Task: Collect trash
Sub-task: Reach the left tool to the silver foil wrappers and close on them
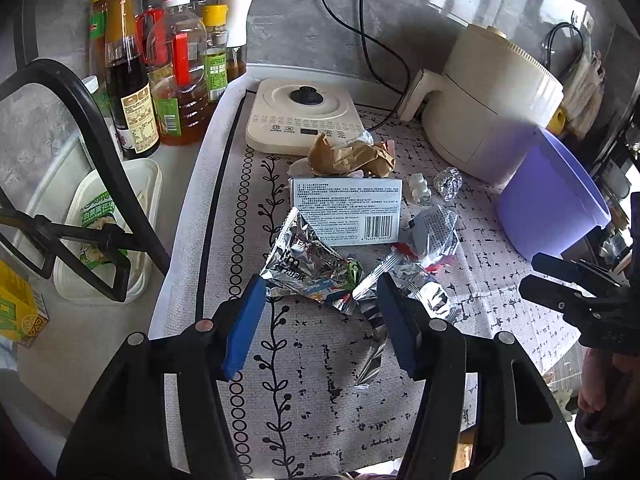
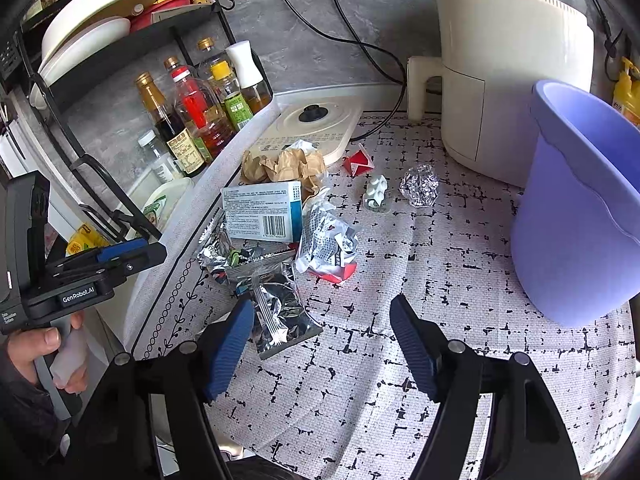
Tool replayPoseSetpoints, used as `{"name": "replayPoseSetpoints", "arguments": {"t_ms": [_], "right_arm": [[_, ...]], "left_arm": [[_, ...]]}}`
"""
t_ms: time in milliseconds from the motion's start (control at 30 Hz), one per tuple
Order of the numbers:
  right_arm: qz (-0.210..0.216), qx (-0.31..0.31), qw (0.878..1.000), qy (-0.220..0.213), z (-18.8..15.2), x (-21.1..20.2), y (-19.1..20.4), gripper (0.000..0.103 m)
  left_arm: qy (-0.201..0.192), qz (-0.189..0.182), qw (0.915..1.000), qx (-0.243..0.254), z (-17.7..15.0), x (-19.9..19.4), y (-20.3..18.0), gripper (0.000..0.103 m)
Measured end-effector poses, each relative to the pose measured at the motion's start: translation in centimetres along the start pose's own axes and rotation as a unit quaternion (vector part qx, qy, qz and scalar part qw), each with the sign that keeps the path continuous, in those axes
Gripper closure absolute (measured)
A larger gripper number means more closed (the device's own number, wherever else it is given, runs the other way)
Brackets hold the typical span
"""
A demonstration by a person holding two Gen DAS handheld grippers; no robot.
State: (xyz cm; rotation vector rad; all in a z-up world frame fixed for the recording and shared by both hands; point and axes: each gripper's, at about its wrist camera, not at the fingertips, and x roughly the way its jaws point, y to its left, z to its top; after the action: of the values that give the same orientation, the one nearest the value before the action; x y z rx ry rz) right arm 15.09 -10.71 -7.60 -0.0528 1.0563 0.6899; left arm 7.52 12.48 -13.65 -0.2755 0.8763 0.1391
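Trash lies heaped on the patterned mat: silver foil wrappers point(image 1: 308, 264) point(image 2: 276, 308), a blue-and-white carton point(image 1: 346, 210) point(image 2: 260, 212), crumpled brown paper point(image 1: 352, 156) point(image 2: 284, 166), a crumpled printed wrapper point(image 1: 434, 232) point(image 2: 328, 240), a foil ball point(image 1: 448, 184) point(image 2: 420, 186) and a small white plastic piece point(image 2: 376, 192). My left gripper point(image 1: 320, 284) is open, its tips either side of the near foil wrapper, pads not pressing. My right gripper point(image 2: 322, 306) is open over bare mat, the foil wrapper beside its left finger. A purple bucket point(image 1: 552, 200) point(image 2: 580, 220) stands at the right.
A cream air fryer point(image 2: 512, 72) and an induction cooker point(image 1: 308, 116) stand behind the heap, with black cables along the wall. Sauce bottles point(image 1: 160, 80) and a dish rack point(image 2: 100, 40) crowd the left. A person's hand point(image 2: 36, 348) holds the left gripper's handle.
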Motion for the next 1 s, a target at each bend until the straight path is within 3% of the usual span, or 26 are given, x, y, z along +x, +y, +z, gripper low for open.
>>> {"name": "replayPoseSetpoints", "arguments": {"t_ms": [500,667,833,900,933,967,1000], "right_arm": [[-0.004,0.03,0.999,0.025,3.3,6.6,-0.2,0.034],[-0.005,0.029,0.999,0.034,3.8,8.1,-0.2,0.028],[-0.003,0.033,0.998,0.046,3.7,9.9,-0.4,0.028],[0.0,0.035,0.998,0.054,3.5,10.4,-0.5,0.033],[0.003,0.036,0.998,0.059,3.5,10.7,-0.4,0.046],[0.007,0.037,0.997,0.065,3.5,10.8,-0.5,0.061],[0.008,0.039,0.997,0.065,3.5,10.7,-0.5,0.063]], "left_arm": [[0.038,0.006,0.9986,0.035,1.2,6.9,0.8,0.048],[0.033,0.012,0.9985,0.043,1.7,8.1,0.6,0.023],[0.045,-0.002,0.9986,0.026,1.8,9.5,1.1,0.022],[0.049,-0.009,0.9986,0.019,1.8,9.6,1.3,0.028],[0.053,-0.014,0.9984,0.016,1.8,9.6,1.2,0.044],[0.059,-0.018,0.998,0.015,1.8,9.6,1.2,0.051],[0.058,-0.02,0.998,0.016,1.8,9.4,1.1,0.055]]}}
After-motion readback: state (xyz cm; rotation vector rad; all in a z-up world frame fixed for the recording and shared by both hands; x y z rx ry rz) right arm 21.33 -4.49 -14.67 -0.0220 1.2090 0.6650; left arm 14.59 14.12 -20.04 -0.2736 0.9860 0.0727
